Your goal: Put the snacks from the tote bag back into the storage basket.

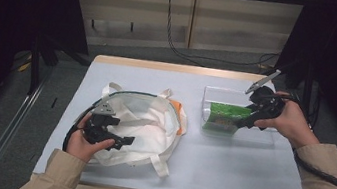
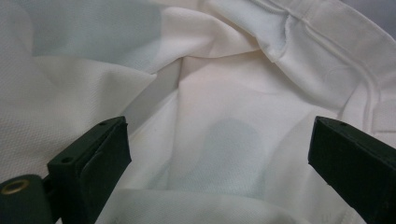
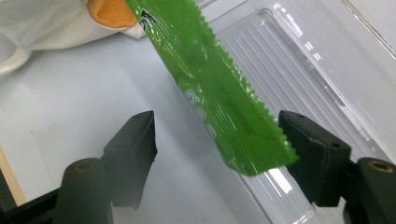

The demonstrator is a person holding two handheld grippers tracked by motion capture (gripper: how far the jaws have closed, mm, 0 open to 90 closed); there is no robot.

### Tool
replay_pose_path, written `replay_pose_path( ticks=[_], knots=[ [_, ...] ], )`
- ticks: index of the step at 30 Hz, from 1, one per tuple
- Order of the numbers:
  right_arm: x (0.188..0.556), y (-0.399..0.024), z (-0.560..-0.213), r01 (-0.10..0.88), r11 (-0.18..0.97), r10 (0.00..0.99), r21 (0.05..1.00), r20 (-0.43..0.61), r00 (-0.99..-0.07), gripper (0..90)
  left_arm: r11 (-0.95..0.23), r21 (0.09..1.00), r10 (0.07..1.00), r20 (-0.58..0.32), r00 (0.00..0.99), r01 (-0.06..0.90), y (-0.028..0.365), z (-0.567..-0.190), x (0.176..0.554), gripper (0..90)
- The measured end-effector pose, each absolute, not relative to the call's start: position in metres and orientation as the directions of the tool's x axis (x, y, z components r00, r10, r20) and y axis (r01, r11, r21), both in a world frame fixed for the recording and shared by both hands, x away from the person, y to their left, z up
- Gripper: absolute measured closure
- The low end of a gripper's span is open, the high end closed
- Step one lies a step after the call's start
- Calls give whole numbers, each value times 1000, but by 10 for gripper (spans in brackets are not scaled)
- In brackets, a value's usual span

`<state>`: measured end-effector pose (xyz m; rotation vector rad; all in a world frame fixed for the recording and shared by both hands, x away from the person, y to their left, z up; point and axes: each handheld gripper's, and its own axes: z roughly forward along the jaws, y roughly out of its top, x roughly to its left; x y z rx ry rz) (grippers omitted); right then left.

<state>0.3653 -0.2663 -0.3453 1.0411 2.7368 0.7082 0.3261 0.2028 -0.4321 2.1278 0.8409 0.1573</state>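
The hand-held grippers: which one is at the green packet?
The right hand-held gripper, jaws open around the green packet at the clear box. The left hand-held gripper faces the white bag.

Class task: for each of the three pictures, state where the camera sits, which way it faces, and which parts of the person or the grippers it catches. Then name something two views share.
High view: fixed above the person's side, facing forward and down on the table; shows forearms, left gripper, right gripper.
Left gripper view: rides the left gripper, facing the white bag between its open jaws.
Right gripper view: rides the right gripper, open jaws either side of the green packet at the clear tray.
Shared: high and right gripper views both show packet and tray.
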Motion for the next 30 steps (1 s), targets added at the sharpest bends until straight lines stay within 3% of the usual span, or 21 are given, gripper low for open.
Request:
replay_pose_path(
  ticks=[30],
  knots=[
    [333, -284, -353, 597, 623, 674, 505, 41, -738, 222, -440, 730, 617, -177, 766, 523, 202, -432, 328, 55]
  ],
)
